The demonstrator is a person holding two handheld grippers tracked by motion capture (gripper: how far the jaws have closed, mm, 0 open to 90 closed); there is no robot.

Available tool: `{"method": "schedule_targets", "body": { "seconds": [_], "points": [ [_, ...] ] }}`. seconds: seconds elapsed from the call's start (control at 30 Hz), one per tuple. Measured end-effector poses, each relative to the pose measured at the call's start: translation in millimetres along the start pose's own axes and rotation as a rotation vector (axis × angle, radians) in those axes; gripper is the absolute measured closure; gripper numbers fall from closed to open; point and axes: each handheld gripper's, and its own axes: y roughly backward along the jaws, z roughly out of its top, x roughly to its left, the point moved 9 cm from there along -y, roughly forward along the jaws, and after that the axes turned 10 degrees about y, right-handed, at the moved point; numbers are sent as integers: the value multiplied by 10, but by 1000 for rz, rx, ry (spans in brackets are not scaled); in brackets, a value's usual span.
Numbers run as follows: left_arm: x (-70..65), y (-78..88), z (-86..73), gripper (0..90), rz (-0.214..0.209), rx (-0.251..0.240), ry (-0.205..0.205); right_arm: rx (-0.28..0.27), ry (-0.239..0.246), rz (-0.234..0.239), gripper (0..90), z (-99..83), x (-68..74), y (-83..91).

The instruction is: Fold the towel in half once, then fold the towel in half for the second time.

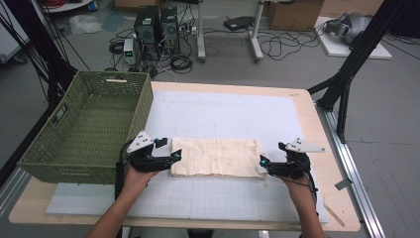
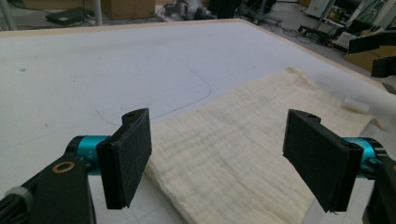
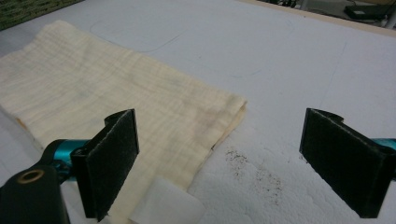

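Left tongs point(image 2: 217, 161) wide open, right tongs point(image 3: 240, 163) too

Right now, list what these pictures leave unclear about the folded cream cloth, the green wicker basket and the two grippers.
- Folded cream cloth: its layer count; the high view is too small, the right gripper view shows just one corner.
- Small white tag: cut off by the right gripper view's bottom edge.
- Green wicker basket: near inner wall hidden by its own rim, high view.
- Left gripper, right gripper: jaws open, bodies out of frame.

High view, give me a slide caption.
Two open grippers, left and right, flank a folded cream cloth beside a green basket.
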Motion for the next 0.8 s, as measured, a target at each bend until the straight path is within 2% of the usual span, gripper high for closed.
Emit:
{"method": "schedule_targets", "body": {
  "seconds": [0.2, 0.53, 0.8],
  "points": [
    [-3, -18, 1, 241, 2, 2, -2, 15, 13, -2, 111, -18, 6, -25],
    [10, -26, -7, 242, 11, 7, -7, 26, 3, -3, 112, -50, -4, -32],
    [15, -68, -24, 254, 18, 21, 15, 50, 10, 10, 112, -89, 19, -68]
  ]
}}
